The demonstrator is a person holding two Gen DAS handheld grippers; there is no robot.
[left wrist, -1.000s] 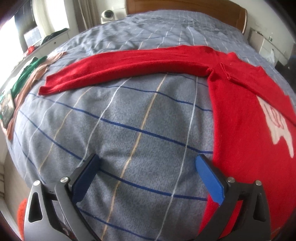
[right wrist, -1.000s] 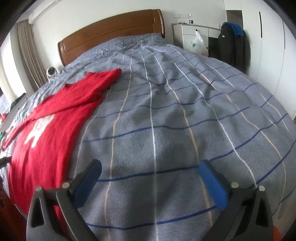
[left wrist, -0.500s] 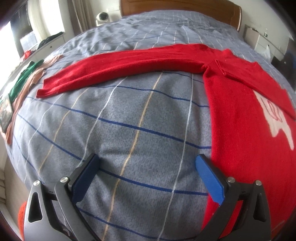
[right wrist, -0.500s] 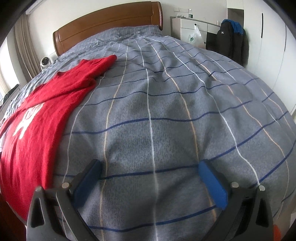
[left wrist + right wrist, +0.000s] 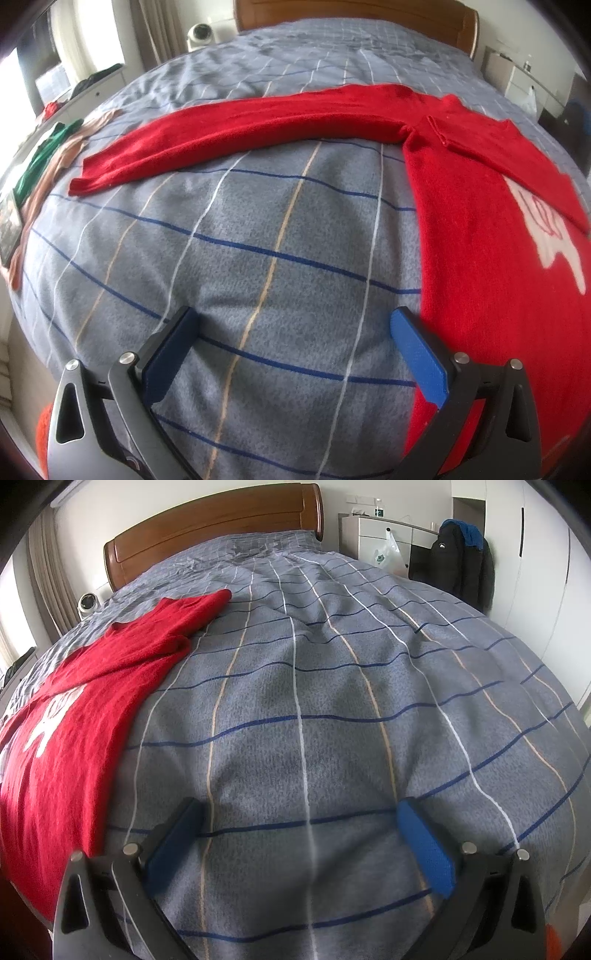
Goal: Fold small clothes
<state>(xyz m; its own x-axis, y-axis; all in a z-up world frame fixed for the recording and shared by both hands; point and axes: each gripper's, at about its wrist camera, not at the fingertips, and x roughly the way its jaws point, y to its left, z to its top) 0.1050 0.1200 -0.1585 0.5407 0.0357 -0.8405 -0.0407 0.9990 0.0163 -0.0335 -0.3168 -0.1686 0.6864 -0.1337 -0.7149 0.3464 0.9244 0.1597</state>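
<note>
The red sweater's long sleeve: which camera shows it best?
The left wrist view. There the long sleeve of the red sweater lies stretched out across the bed, cuff to shoulder. The right wrist view shows only the sweater's body and other sleeve.

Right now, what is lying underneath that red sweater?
The red sweater lies flat on the grey checked bedspread, its long sleeve stretched out across the same cover. Whatever sits directly beneath the sweater's body is covered and cannot be seen.
</note>
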